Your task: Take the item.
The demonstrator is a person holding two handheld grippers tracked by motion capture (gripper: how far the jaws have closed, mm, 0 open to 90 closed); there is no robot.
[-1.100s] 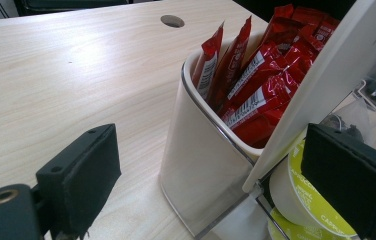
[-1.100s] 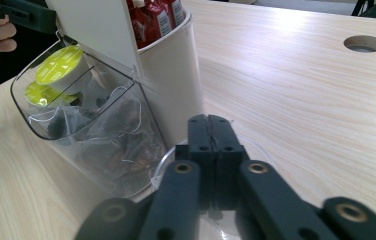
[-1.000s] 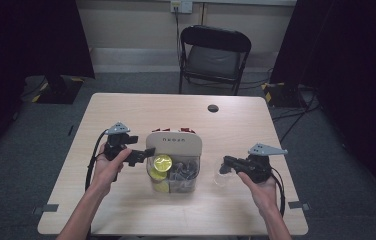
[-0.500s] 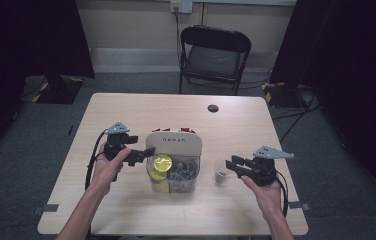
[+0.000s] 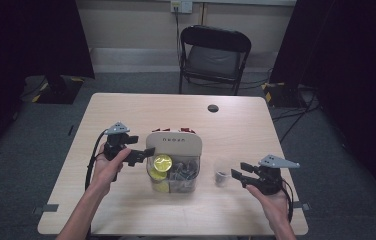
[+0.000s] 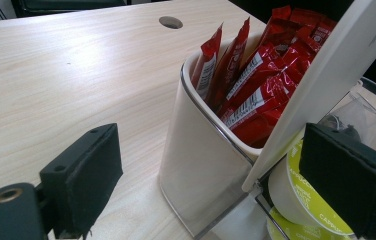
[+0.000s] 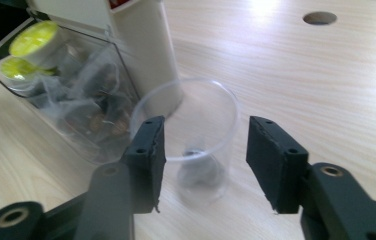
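A white organizer [image 5: 174, 142] stands mid-table, its back cup stuffed with red sachets [image 6: 256, 75]. Its clear front bin holds yellow-lidded capsules [image 5: 163, 163] and darker ones. My left gripper [image 5: 138, 146] is open at the organizer's left end, and in the left gripper view its jaws [image 6: 216, 185] straddle the white cup [image 6: 201, 165] without touching it. To the organizer's right a clear plastic cup [image 5: 221, 172] stands upright with a small dark item [image 7: 201, 175] at its bottom. My right gripper [image 5: 239, 173] is open just right of the cup, and in the right gripper view the cup [image 7: 191, 100] sits just beyond its spread jaws [image 7: 203, 150].
The table has a round cable hole [image 5: 213, 108] near its far edge. A black folding chair [image 5: 215, 55] stands behind the table. Bare wood [image 5: 256, 135] lies to the right of the organizer and along the near edge.
The right gripper has drawn back from the clear cup toward the near right edge. The cup stays standing on the table. The left gripper has held still.
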